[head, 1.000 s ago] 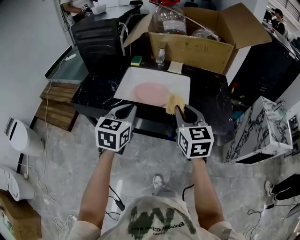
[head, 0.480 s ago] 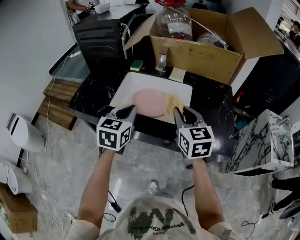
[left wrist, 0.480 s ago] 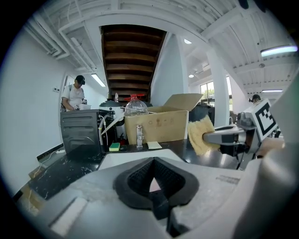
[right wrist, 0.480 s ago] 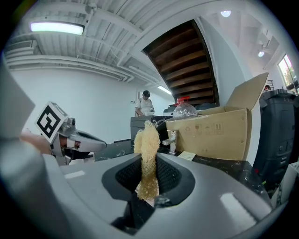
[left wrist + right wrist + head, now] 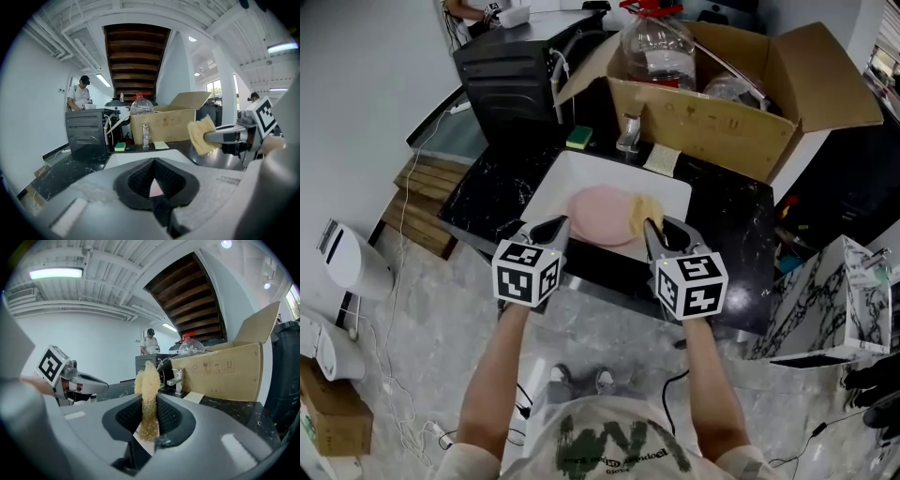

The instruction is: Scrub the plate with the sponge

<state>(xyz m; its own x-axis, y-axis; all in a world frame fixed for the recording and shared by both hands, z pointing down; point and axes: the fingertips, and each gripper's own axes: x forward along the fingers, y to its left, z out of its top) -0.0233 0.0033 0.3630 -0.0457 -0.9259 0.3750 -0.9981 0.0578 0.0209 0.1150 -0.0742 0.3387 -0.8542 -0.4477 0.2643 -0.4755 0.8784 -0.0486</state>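
Two grippers hover at the near edge of the white sink [image 5: 551,178]. Our right gripper [image 5: 651,228] pinches the yellow sponge [image 5: 147,380], which sticks out beyond its jaws, and our left gripper [image 5: 557,225] has its jaws pressed together on nothing. The pink plate [image 5: 596,214] lies just ahead of and below both. Scrubbing looks about to start. Next we must lower the sponge onto the plate.

Handling pictograms on cardboard box [image 5: 220,373]; no legible words.
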